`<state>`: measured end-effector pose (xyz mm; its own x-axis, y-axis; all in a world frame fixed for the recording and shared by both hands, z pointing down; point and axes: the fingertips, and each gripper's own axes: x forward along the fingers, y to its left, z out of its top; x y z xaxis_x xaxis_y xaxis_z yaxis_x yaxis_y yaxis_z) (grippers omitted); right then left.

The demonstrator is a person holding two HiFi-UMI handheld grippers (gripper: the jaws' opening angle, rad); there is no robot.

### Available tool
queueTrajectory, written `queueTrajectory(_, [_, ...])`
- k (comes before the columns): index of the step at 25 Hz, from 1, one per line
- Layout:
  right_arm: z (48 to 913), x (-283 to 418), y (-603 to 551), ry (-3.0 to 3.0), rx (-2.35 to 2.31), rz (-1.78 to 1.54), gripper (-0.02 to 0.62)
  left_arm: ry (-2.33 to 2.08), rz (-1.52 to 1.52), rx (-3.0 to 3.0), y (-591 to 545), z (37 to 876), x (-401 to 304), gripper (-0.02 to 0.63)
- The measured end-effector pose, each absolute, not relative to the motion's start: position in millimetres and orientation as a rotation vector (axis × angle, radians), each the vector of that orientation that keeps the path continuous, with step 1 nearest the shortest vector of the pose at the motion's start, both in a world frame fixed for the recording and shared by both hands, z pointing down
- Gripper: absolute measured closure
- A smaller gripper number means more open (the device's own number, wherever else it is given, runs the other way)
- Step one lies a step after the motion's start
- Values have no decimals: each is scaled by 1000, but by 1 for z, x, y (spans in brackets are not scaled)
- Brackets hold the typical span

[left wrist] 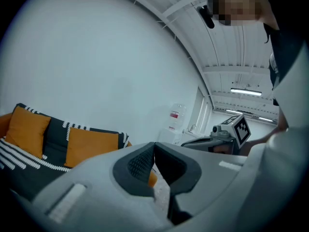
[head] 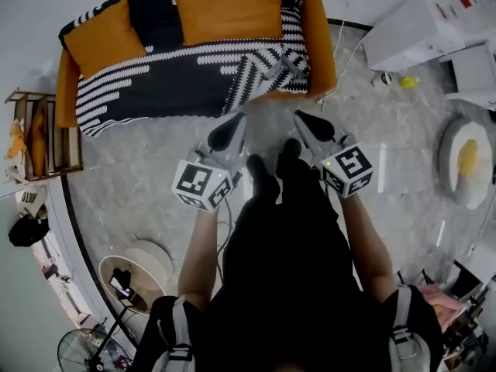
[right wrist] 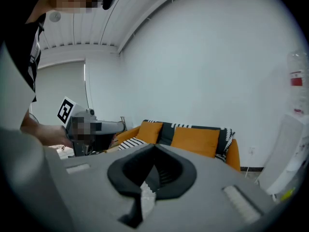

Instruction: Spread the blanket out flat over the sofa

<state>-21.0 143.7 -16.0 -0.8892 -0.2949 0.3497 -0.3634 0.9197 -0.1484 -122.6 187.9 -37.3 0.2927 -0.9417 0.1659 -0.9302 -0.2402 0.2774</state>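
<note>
The orange sofa (head: 318, 43) stands at the top of the head view, with the black-and-white patterned blanket (head: 178, 76) lying over its seat and back. Two orange cushions (head: 105, 37) (head: 229, 6) lean on the backrest. Both grippers hang over the floor in front of the sofa, apart from the blanket. My left gripper (head: 235, 121) is shut and holds nothing, and my right gripper (head: 301, 118) is shut and holds nothing as well. In the left gripper view the shut jaws (left wrist: 154, 146) point past the sofa's right end (left wrist: 91, 146). The right gripper view has the jaws (right wrist: 154, 151) aimed at the sofa (right wrist: 193, 139).
A wooden shelf (head: 39, 130) stands left of the sofa. A white cabinet (head: 418, 29) and a cable (head: 345, 68) lie at the right. A round white stand (head: 465, 161) is further right, and a round stool (head: 128, 281) and a fan (head: 93, 351) at lower left.
</note>
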Motion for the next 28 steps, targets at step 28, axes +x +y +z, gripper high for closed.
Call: queueTrajectory(28, [211, -124, -83, -2508, 334, 345, 592, -1664, 105, 1993, -14, 108, -175, 594])
